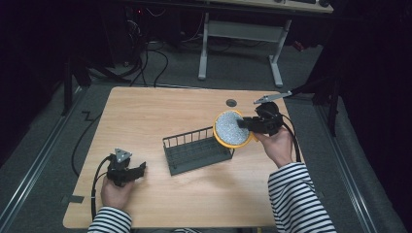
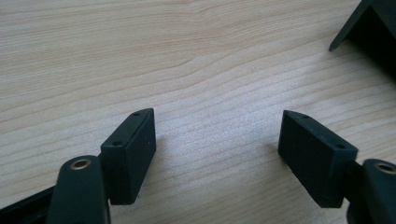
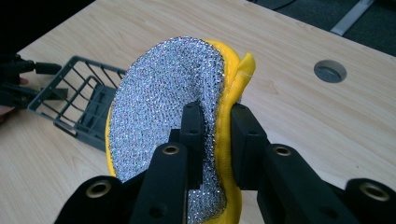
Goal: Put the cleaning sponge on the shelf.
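Scrubbing pad [image 1: 232, 128]: round, silver glittery mesh face, yellow fabric back and rim; held on edge in the air above the right end of the rack, silver face turned toward the rack.
Right gripper [image 1: 245, 124]: black, blocky jaws clenched on the pad's edge, one pad against the silver mesh, the other against the yellow backing [image 3: 232, 140]; held in a hand with a black-and-white striped sleeve.
Left gripper [image 1: 140, 170]: black, jaws spread wide with nothing between them, flat rectangular fingertips [image 2: 133, 149] hovering just over bare wood near the table's front left; well apart from the pad.
Rack [image 1: 194, 151]: dark grey, rectangular, thin wire bars along the far side, lying at mid-table.
Table [image 1: 155, 111]: pale wood grain, smooth, rounded corners, round grey cable port [image 1: 231, 103] near the far edge.
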A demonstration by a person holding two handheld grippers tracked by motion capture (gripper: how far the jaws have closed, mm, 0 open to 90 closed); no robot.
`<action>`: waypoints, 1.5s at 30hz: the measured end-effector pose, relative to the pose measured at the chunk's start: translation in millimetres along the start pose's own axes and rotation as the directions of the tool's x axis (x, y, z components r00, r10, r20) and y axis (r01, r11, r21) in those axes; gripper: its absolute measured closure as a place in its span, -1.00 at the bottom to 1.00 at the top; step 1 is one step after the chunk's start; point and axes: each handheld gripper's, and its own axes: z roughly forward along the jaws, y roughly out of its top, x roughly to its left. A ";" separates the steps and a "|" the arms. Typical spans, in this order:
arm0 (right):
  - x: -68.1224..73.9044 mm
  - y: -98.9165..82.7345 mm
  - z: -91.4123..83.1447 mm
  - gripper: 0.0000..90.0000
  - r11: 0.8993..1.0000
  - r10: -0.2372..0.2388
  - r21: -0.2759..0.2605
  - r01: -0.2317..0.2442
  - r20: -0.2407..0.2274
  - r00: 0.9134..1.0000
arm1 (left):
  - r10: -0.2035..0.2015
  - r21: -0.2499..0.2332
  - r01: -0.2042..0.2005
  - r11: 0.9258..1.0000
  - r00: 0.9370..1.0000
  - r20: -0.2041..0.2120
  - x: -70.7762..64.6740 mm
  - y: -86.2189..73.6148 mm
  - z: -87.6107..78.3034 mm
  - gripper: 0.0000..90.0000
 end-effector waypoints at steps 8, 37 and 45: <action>3.8 18.3 23.6 0.71 1.000 -0.019 -0.008 0.018 -0.016 1.000 | 0.000 0.000 0.000 1.000 1.000 0.001 -0.1 0.0 0.0 -0.38; 17.5 18.8 97.6 0.69 0.995 -0.060 0.080 0.067 -0.092 0.994 | 0.000 0.000 0.000 1.000 1.000 0.000 -0.1 0.0 0.0 -0.38; 15.0 9.4 99.9 0.69 0.994 -0.060 0.088 0.069 -0.096 0.994 | 0.001 0.000 -0.001 1.000 1.000 0.001 -0.1 0.0 0.0 -0.38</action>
